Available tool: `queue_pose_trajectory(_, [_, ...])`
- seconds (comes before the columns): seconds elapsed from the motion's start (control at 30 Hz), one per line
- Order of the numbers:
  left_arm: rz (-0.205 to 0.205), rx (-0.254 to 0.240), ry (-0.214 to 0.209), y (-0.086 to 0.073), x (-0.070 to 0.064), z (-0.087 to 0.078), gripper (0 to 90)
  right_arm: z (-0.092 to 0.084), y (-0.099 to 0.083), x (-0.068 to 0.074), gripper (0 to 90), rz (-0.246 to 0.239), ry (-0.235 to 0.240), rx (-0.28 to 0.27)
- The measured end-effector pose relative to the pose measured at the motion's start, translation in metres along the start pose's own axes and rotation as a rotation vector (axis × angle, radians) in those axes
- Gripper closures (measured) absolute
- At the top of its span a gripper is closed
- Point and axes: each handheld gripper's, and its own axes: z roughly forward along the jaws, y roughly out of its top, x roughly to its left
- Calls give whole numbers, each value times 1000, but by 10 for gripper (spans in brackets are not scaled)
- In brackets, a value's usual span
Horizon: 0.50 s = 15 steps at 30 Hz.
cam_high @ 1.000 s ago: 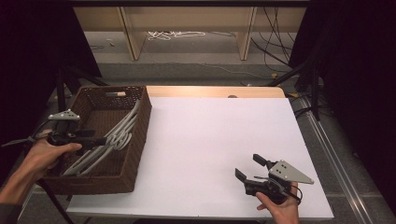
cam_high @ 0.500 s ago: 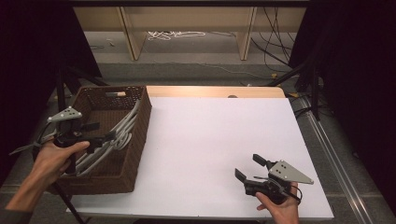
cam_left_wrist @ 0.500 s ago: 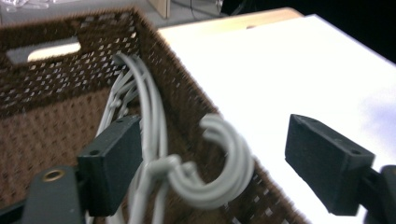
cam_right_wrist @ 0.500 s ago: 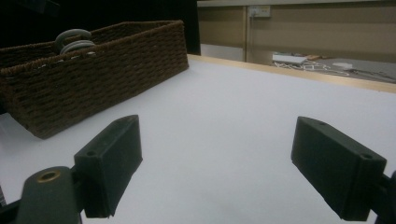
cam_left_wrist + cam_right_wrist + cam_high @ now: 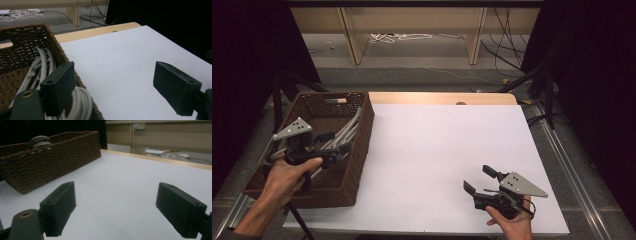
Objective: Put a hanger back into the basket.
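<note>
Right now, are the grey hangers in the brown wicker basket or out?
In: grey hangers lie inside the brown wicker basket.

My worktop (image 5: 447, 150) is white with a pale wooden edge at twelve o'clock. Beyond it lies a grey floor (image 5: 422, 75), with a white cable tangle (image 5: 399, 37) at twelve and black cables (image 5: 504, 45) trailing at one o'clock. Light wooden furniture legs (image 5: 352, 35) stand at eleven and one. Black curtains (image 5: 592, 75) close the room at three and nine. Light falls evenly from above.

basket (image 5: 30, 47) cut off at left edge, grey cable coil (image 5: 75, 100) partly behind claw pad
</note>
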Motion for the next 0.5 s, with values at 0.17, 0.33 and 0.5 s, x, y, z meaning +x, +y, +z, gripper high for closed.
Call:
queue_pose_trajectory(0.17, [6, -15, -33, -1, -18, 6, 177, 0, 0, 0, 171, 0, 0, 1])
queue_pose_trajectory(0.33, [18, -29, -68, -2, -33, 12, 177, 0, 0, 0, 171, 1, 2, 0])
queue_pose_trajectory(0.5, [36, -34, -87, -6, -46, 20, 177, 0, 0, 0, 171, 2, 1, -4])
